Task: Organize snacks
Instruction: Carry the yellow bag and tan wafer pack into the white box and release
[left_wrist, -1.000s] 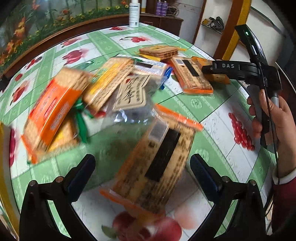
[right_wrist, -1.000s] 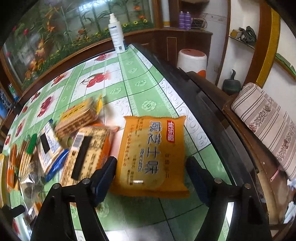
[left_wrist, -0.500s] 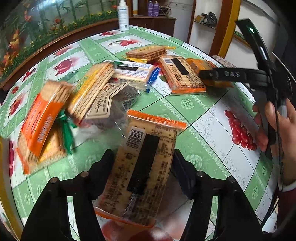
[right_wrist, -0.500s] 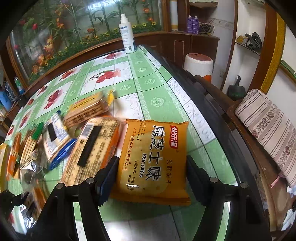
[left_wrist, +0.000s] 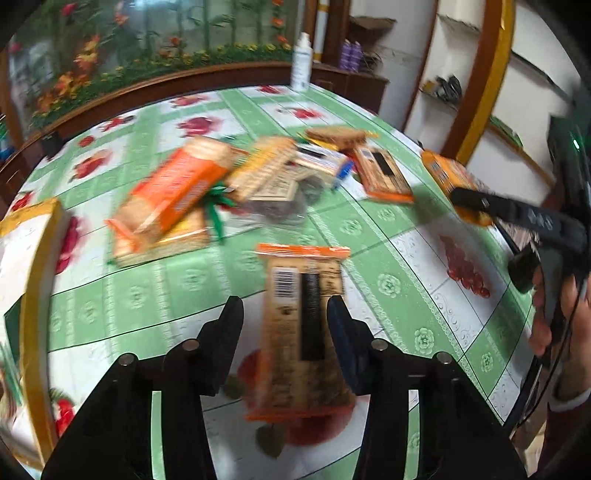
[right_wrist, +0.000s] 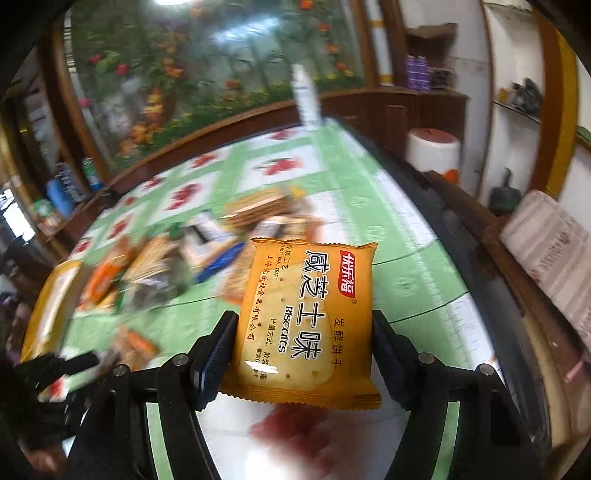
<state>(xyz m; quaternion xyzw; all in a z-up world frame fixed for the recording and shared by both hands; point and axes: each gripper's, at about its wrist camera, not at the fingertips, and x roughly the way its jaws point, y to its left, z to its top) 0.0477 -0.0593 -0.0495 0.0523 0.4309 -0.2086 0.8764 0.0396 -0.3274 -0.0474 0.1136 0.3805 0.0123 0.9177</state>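
Note:
In the left wrist view my left gripper (left_wrist: 286, 328) is shut on a tan cracker pack (left_wrist: 303, 332) with orange ends, its barcode side up, held just above the tablecloth. The right wrist view shows my right gripper (right_wrist: 303, 339) shut on a yellow biscuit pack (right_wrist: 306, 314), both pads against its sides, lifted off the table. From the left wrist view the right gripper (left_wrist: 480, 201) sits at the right with the same yellow pack (left_wrist: 447, 177), and a hand (left_wrist: 554, 314) is on its handle.
Several snack packs are piled mid-table, among them an orange pack (left_wrist: 173, 192) and a barcode-labelled one (left_wrist: 384, 177). A yellow-rimmed box (left_wrist: 33, 258) stands at the left. A white bottle (left_wrist: 301, 62) is at the far edge. Beyond the table's right edge lies a striped cushion (right_wrist: 554, 243).
The left jaws closed from wide open onto the cracker pack and lifted it. The right gripper raised the yellow biscuit pack off the table and away from the pile.

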